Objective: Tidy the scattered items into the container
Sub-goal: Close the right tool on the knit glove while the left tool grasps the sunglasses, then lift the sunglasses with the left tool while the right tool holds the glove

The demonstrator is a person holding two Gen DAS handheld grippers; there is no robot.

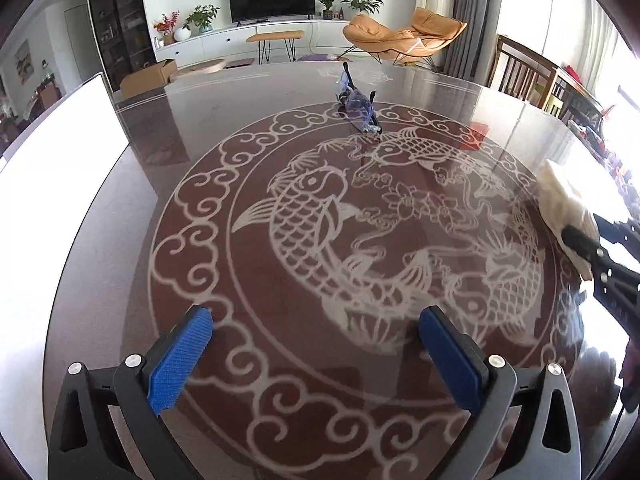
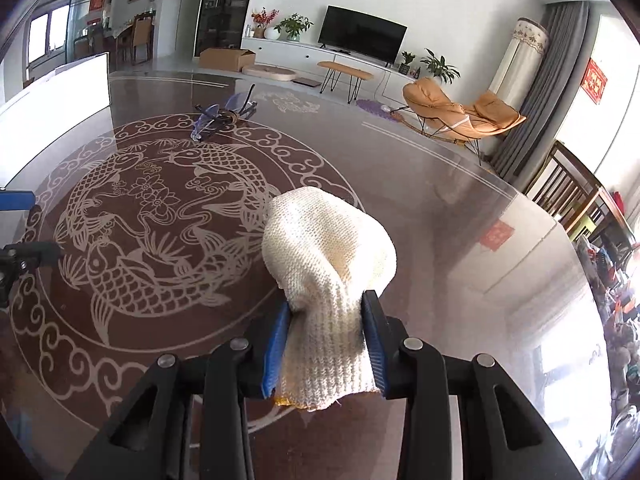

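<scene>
Right hand-held gripper (image 2: 328, 336): clamped on knit glove (image 2: 328, 248). White container (image 2: 56, 92): far left, nearer the left hand-held gripper (image 1: 316, 356), jaws apart, empty.

The right gripper (image 2: 328, 344) was clamped on a cream knitted glove (image 2: 326, 272), its blue pads (image 2: 276, 344) pressing the cuff from both sides while the glove's upper part bulged forward above the glass table (image 2: 440, 248). Blue-lensed safety glasses (image 2: 222, 114) lay well apart near the far edge of the carp pattern. A white container (image 2: 64, 92) stood at the table's left edge. The left gripper (image 2: 20, 236) showed partly at the left border.
</scene>
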